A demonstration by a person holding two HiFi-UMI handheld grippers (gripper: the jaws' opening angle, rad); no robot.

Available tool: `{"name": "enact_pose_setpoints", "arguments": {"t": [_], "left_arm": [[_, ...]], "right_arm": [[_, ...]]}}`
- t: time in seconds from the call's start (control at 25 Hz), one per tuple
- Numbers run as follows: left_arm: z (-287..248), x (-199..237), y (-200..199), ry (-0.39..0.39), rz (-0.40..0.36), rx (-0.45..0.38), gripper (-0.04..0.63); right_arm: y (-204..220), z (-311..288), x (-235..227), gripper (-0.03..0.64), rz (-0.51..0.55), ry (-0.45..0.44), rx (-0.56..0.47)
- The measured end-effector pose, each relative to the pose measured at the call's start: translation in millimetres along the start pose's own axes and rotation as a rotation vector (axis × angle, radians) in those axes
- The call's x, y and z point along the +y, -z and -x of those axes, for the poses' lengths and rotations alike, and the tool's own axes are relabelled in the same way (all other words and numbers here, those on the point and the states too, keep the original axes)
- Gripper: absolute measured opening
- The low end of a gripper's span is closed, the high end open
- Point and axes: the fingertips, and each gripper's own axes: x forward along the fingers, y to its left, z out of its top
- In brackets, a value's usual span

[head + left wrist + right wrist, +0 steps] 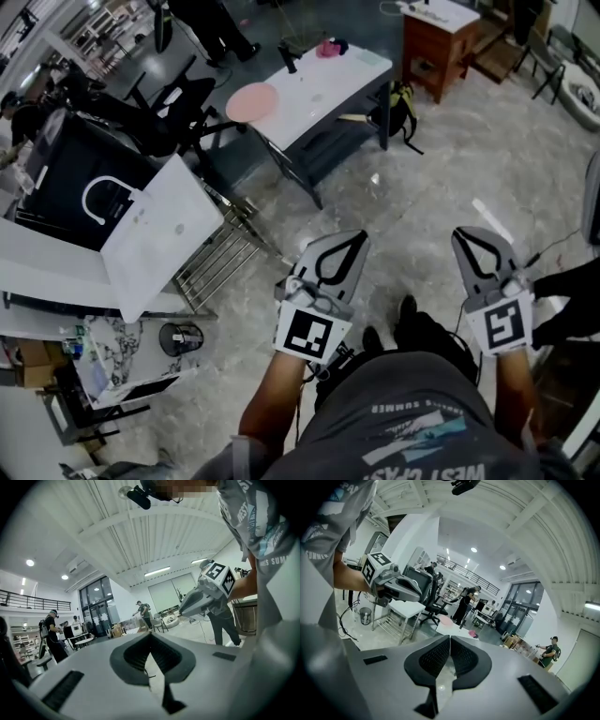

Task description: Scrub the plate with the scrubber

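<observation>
A pink plate (251,101) lies on the near end of a white table (323,89) far ahead of me. A pink scrubber (328,47) rests at that table's far end, and a dark upright object (288,58) stands between them. Both grippers are held low in front of the person's body, well short of the table. My left gripper (355,240) is shut with nothing in it. My right gripper (465,235) is also shut and empty. The right gripper view shows the plate (446,619) and the scrubber (472,633) small beyond its closed jaws.
Black office chairs (183,98) stand left of the table. A tilted white board (159,234) and a metal rack (220,258) are at my left. A backpack (401,108) leans by the table leg, beside a wooden cabinet (441,47). People stand farther off.
</observation>
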Motion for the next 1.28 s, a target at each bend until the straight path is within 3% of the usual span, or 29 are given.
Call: {"name": "enact_pose_setpoints", "arguments": {"t": [0.4, 0.96, 1.28], "left_arm": [[-57, 60, 25, -0.04, -0.024, 0.04, 0.002], [-240, 156, 42, -0.099, 0.014, 0.072, 0.002], [-308, 191, 49, -0.131, 0.018, 0.12, 0.002]], "right_arm": [[7, -86, -49, 0.032, 0.003, -0.045, -0.045], [61, -214, -199, 0.032, -0.023, -0.121, -0.043], [78, -265, -256, 0.032, -0.048, -0.165, -0.075]]}}
